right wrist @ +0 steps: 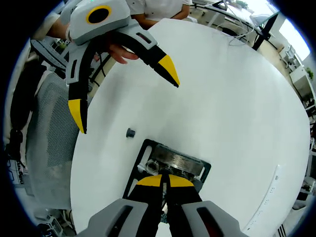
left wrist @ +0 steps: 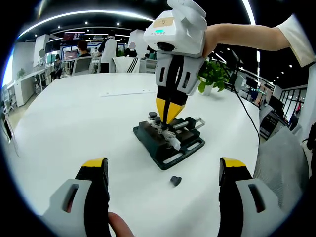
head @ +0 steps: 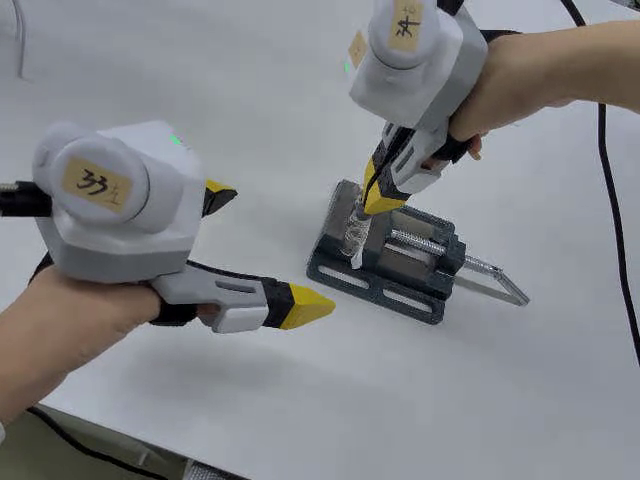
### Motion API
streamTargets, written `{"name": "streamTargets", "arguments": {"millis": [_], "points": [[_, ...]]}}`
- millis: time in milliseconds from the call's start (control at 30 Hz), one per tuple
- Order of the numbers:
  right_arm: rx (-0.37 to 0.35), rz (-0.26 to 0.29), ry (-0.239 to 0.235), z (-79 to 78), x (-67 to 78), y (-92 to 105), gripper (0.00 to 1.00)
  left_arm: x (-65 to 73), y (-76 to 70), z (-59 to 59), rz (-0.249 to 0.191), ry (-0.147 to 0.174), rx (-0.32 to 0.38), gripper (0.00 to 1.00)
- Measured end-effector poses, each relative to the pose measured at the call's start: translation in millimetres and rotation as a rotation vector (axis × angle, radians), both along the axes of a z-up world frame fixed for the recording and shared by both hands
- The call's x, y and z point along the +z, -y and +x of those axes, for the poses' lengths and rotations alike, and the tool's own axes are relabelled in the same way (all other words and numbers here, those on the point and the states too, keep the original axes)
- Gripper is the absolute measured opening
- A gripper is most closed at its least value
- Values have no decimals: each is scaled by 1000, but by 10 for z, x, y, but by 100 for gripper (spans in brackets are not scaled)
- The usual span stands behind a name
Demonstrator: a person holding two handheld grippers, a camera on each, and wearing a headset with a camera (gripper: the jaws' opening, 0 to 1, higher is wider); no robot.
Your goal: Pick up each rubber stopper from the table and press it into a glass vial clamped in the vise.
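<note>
A dark metal vise (head: 400, 270) (left wrist: 170, 143) (right wrist: 170, 163) stands on the white table, with clear glass vials (head: 357, 236) (right wrist: 150, 167) clamped in its jaws. My right gripper (head: 376, 203) (left wrist: 168, 111) (right wrist: 163, 180) points straight down at the vials, its yellow tips shut together just above them. Whether anything sits between the tips is hidden. One small dark rubber stopper (left wrist: 176, 180) (right wrist: 130, 132) lies on the table near the vise. My left gripper (head: 272, 247) (left wrist: 163, 167) (right wrist: 123, 96) hovers open and empty short of the stopper.
The vise's screw handle (head: 495, 282) sticks out to the right. A black cable (head: 612, 200) runs down the table's right side. A potted plant (left wrist: 213, 75) and seated people stand far beyond the table. A mesh chair (right wrist: 47, 128) is beside the table edge.
</note>
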State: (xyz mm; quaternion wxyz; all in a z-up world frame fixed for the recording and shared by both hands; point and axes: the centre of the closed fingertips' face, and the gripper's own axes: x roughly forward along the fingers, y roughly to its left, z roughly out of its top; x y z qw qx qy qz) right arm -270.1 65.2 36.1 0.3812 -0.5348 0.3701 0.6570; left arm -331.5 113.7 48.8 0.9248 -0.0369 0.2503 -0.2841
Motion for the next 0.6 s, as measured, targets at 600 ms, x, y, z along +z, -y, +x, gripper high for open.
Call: {"name": "streamTargets", "arguments": {"millis": [600], "points": [[-46, -22, -17, 38, -33, -33, 0, -43, 17, 91, -19, -8, 3, 91]]}}
